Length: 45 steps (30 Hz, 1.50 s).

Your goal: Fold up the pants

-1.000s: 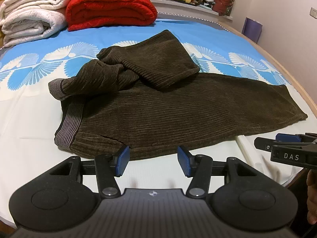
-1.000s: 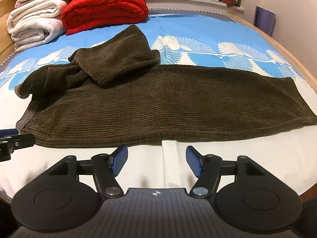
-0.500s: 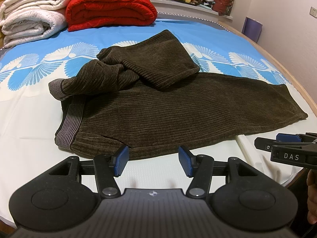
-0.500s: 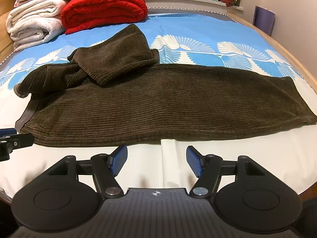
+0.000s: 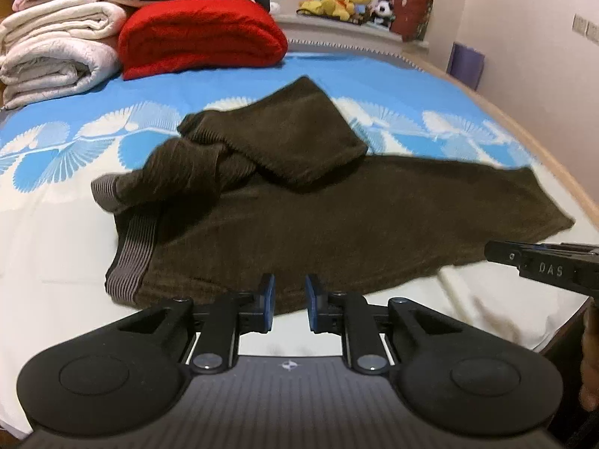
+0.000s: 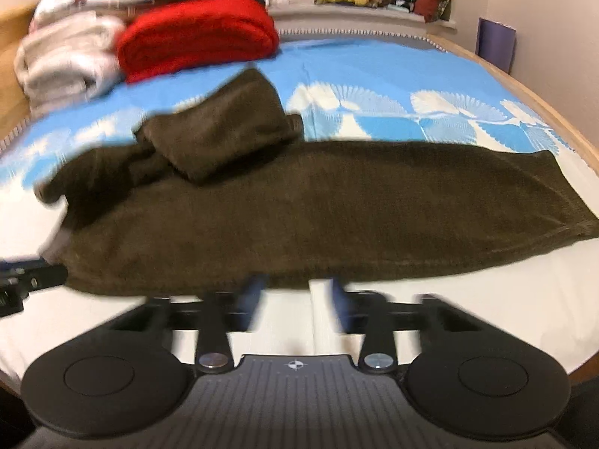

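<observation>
Dark brown corduroy pants [image 5: 337, 224] lie on the bed, grey waistband [image 5: 131, 258] at the left, one leg stretched right, the other leg [image 5: 284, 138] bunched and folded back on top. They also show in the right wrist view [image 6: 299, 217]. My left gripper [image 5: 287, 299] hovers at the pants' near edge by the waist, its jaws narrowed to a small gap with nothing between them. My right gripper [image 6: 295, 299] hovers at the near edge mid-leg, open and empty, blurred by motion.
A red folded blanket [image 5: 198, 33] and white folded quilts [image 5: 56, 48] are stacked at the bed's far left. Stuffed toys [image 5: 344, 0] sit on the ledge behind. The wooden bed edge [image 5: 561, 172] runs along the right, near a wall.
My left gripper's jaws have closed most of the way. Both grippers have moved closer to the pants' near edge; the right one is in motion, its jaws a little narrower.
</observation>
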Each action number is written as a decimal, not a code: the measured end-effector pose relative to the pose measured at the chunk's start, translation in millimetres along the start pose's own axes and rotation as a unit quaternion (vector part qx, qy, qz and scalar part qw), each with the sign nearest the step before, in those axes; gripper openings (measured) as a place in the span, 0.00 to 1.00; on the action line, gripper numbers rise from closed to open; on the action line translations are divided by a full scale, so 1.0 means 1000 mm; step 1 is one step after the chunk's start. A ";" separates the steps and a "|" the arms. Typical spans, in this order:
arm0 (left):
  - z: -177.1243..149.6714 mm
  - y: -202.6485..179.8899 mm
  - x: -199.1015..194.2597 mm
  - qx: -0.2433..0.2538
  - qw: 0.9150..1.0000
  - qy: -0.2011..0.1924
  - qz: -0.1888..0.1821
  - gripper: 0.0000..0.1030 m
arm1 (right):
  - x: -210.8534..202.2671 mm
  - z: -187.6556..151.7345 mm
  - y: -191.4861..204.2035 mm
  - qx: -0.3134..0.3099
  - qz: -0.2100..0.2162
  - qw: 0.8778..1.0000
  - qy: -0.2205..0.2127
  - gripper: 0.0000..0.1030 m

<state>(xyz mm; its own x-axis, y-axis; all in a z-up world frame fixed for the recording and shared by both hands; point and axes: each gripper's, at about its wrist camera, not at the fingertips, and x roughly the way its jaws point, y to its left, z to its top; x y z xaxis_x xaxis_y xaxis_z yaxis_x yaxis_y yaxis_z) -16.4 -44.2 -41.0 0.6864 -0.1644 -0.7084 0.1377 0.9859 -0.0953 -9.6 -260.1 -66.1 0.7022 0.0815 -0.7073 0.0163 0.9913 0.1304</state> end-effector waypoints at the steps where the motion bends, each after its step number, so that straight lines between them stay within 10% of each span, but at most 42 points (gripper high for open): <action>1: 0.007 0.003 -0.002 -0.008 1.000 0.000 -0.005 0.17 | -0.004 0.003 -0.003 0.011 0.008 1.000 -0.011 0.20; 15: 0.176 0.129 0.095 -0.082 0.994 0.067 0.031 0.33 | 0.023 0.188 -0.039 0.115 0.104 0.983 -0.096 0.18; 26: 0.183 0.146 0.170 -0.042 0.989 0.141 0.030 0.56 | 0.246 0.208 -0.057 0.218 0.103 0.967 0.086 0.22; 37: 0.184 0.135 0.201 0.016 0.984 0.176 0.039 0.24 | 0.325 0.203 -0.037 0.178 0.051 0.971 0.152 0.25; 45: 0.224 0.156 0.217 0.060 0.985 0.131 0.097 0.12 | 0.304 0.232 -0.027 0.168 0.063 0.978 0.111 0.06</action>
<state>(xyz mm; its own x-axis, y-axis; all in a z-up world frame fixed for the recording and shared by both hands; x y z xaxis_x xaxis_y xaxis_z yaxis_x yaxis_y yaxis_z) 314.2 66.6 -53.4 0.5016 0.0565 -0.8633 0.1164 0.9844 0.1320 368.6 -286.1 -123.7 0.5420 0.2588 -0.7995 0.1976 0.8855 0.4206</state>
